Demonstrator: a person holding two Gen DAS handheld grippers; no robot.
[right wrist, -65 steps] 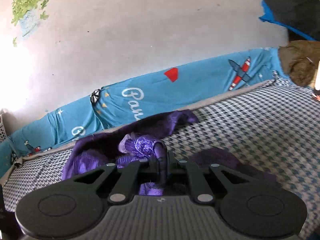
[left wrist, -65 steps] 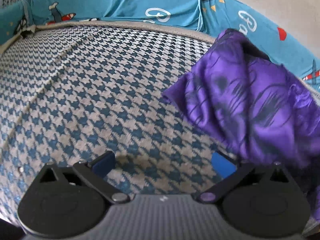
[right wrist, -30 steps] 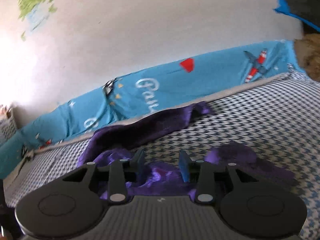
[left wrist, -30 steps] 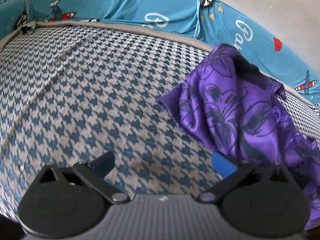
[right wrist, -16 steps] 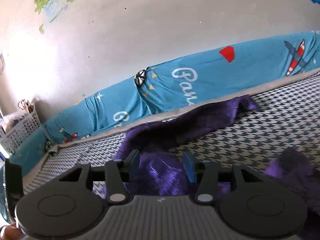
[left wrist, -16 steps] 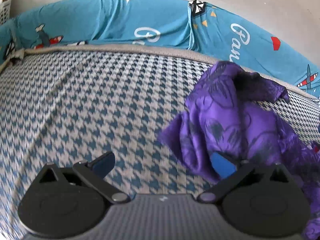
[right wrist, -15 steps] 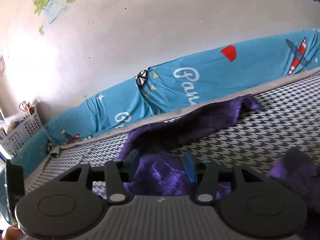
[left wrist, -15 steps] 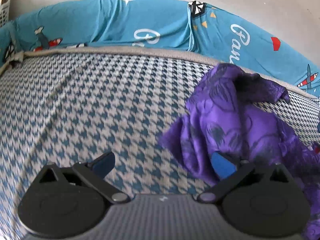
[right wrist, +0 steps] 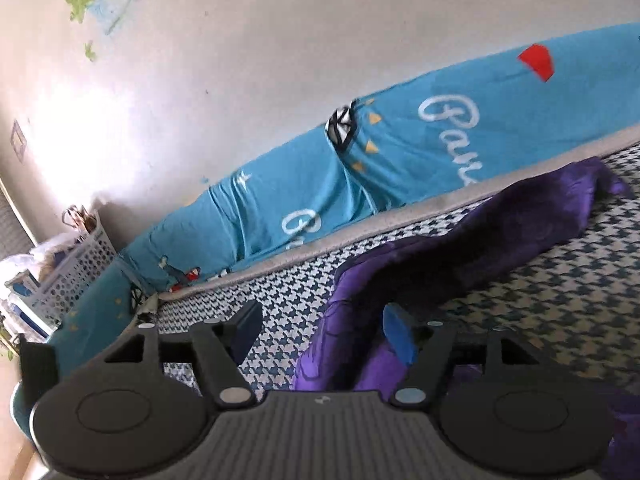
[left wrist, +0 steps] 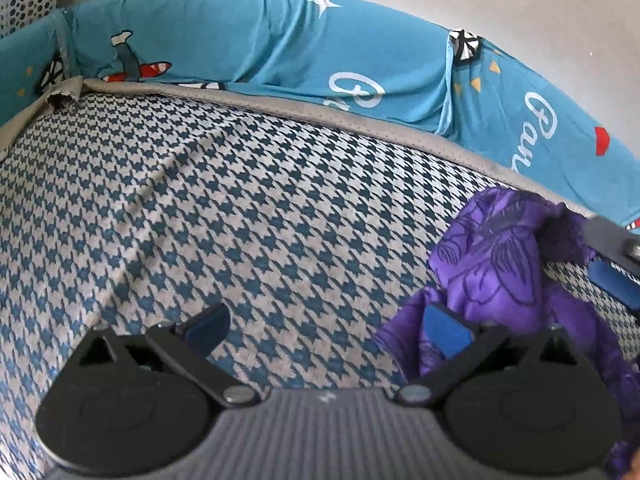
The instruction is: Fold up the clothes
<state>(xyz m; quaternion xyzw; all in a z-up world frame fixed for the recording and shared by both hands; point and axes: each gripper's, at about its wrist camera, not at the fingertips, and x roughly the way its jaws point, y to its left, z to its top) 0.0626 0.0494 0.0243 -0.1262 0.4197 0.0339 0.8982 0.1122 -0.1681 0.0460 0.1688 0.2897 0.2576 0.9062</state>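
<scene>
Both grippers tilt down over the houndstooth bed (left wrist: pixel 248 216), the left gripper (left wrist: pixel 326 326) spread wide and empty, the right gripper (right wrist: pixel 324 326) opening above the crumpled purple garment (right wrist: pixel 500 232), gripping nothing.

- The bed (left wrist: pixel 248 208) carries everything: a flat surface covered in a blue-and-white houndstooth sheet (right wrist: pixel 560 300), with a grey edging strip (left wrist: pixel 360 116) along its far side.
- A long crease runs across the sheet in the left wrist view.
- A purple garment (left wrist: pixel 504 264) with dark flower outlines lies crumpled directly on the sheet, near the far edge; one part of it stretches along the edging (right wrist: pixel 540 216).
</scene>
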